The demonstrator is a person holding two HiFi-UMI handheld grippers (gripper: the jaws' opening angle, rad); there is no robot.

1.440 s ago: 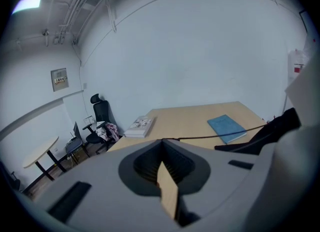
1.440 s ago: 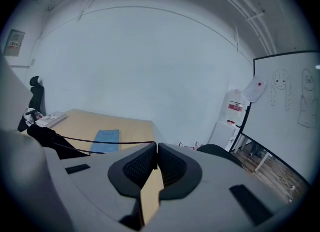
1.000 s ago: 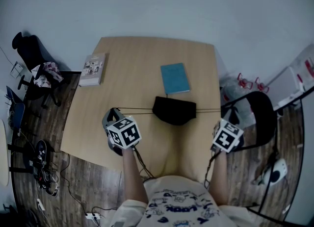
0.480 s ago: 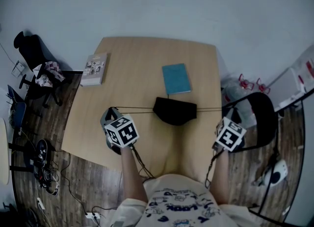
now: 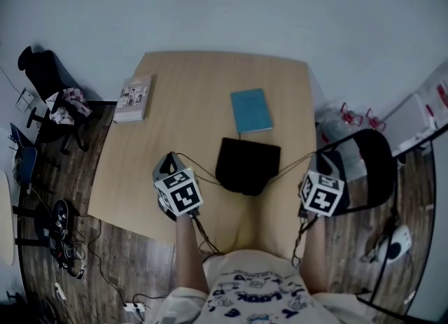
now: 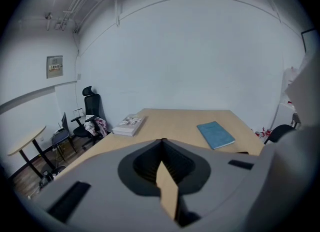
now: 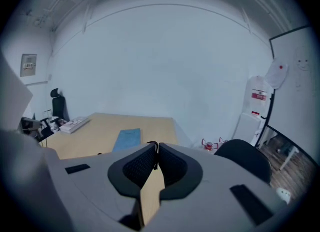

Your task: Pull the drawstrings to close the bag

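Left gripper (image 6: 162, 141) jaws pressed together on slack left drawstring (image 5: 199, 168), right gripper (image 7: 155, 146) pinching right drawstring (image 5: 294, 166), black drawstring bag (image 5: 246, 166) between them on wooden table (image 5: 196, 92), teal notebook (image 5: 250, 110) just beyond, book (image 5: 133, 97) at far left edge, cover print too small to read.

I count one table (image 5: 210, 85) carrying one black bag (image 5: 247, 166) with two drawstrings (image 5: 198, 168), one blue notebook (image 5: 250, 110) and, at the far left, what looks like one book (image 5: 133, 97), though it may be a small stack. Two grippers work it: left gripper (image 5: 166, 164) and right gripper (image 5: 313, 170). Beside the table stand two black chairs, an office chair (image 5: 43, 71) left and another chair (image 5: 374, 168) right.
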